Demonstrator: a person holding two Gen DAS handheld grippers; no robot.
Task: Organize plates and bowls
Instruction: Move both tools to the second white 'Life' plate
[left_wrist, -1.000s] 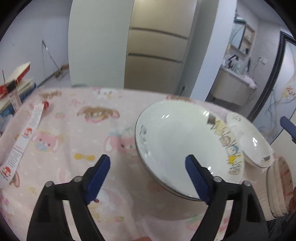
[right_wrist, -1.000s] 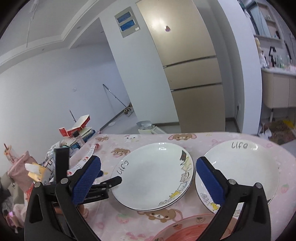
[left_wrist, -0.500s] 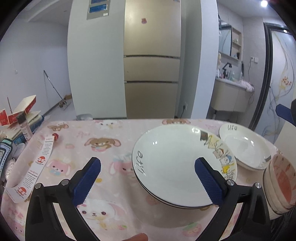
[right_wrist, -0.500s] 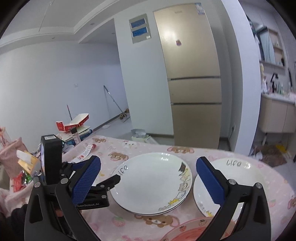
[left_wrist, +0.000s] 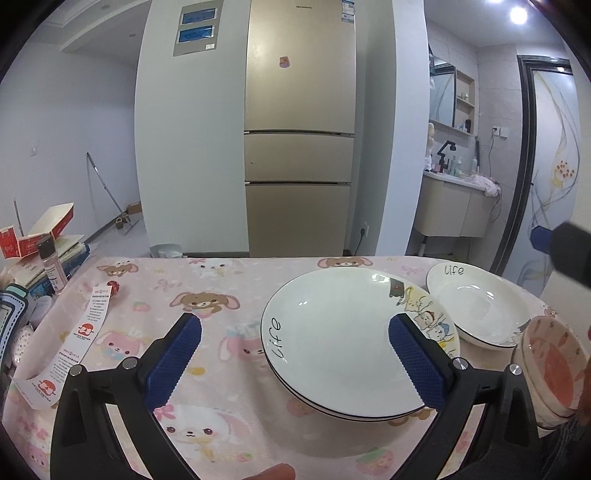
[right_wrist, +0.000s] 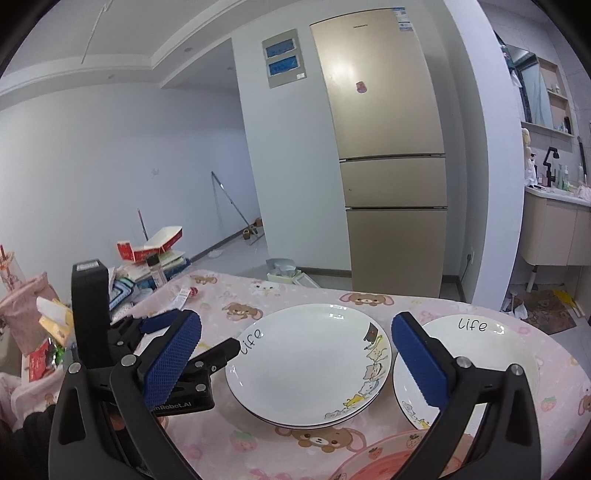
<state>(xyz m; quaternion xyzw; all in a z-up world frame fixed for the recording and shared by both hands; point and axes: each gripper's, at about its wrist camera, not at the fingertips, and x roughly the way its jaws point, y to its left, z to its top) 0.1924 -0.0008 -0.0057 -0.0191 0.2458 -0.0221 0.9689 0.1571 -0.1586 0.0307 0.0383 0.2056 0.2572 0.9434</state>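
1. I see the stack of two white plates (left_wrist: 343, 343) lying flat near the middle of the pink cartoon tablecloth (left_wrist: 207, 302), "life" lettered on the top rim.
2. To its right sits a second white plate (left_wrist: 480, 306), close beside it but apart.
3. At the near right edge I make out stacked pink bowls (left_wrist: 550, 373).
4. My left gripper (left_wrist: 293, 354) hovers above the stack, its blue pads spread wide with nothing clamped.
5. My right gripper (right_wrist: 295, 360) also stands apart and empty, facing the gap between both plates.
6. A gold fridge (left_wrist: 299, 129) stands behind the table.
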